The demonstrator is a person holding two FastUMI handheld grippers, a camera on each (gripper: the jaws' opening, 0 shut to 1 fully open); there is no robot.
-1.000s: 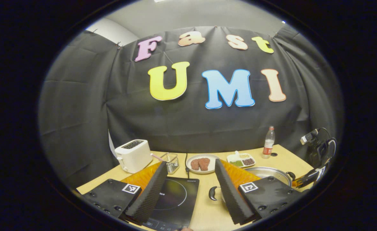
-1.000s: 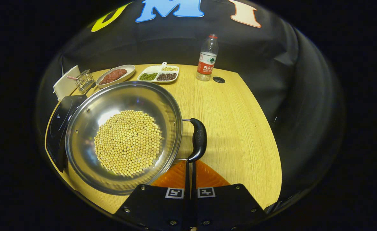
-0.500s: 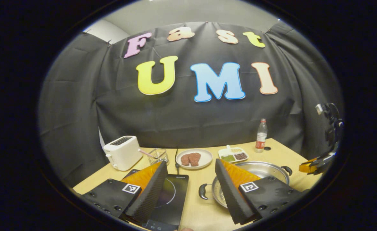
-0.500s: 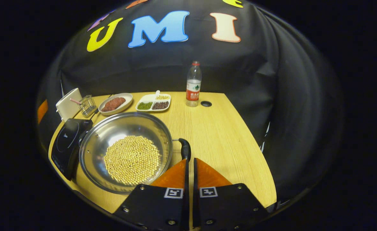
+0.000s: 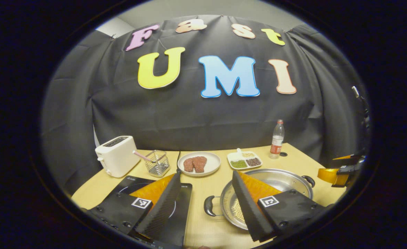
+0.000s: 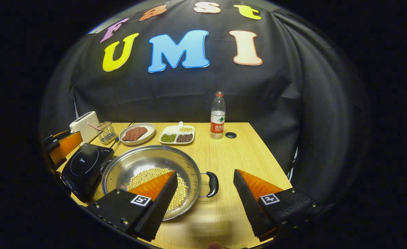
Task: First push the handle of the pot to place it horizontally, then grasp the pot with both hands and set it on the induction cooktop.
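The wooden counter (image 6: 245, 152) carries everything. On it sits the steel pot (image 6: 144, 166), its floor covered with yellow beans (image 6: 144, 176); the pot rests on the bare counter just right of the black induction cooktop (image 6: 84, 164), close beside it and not on it. In the right gripper view the pot's right handle (image 6: 212, 184) points sideways along the counter, and the left gripper view gives the opposite handle (image 5: 208, 206), facing the cooktop (image 5: 181, 207). That view also shows the white toaster (image 5: 115, 159) in full, where the right one catches its corner. Behind the pot stand a plate of meat (image 6: 136, 133), a divided dish of beans (image 6: 176, 135), a wire basket (image 6: 106, 132) and a water bottle (image 6: 217, 117).

The right tongs (image 6: 205, 200) are spread wide above the counter, one finger over the pot's rim, the other off to the side, the handle between them but untouched. The left tongs (image 5: 205, 204) gape equally wide, straddling the gap between cooktop and pot, gripping nothing. Each view shows the other tongs at its edge (image 5: 338, 171) (image 6: 60, 147).
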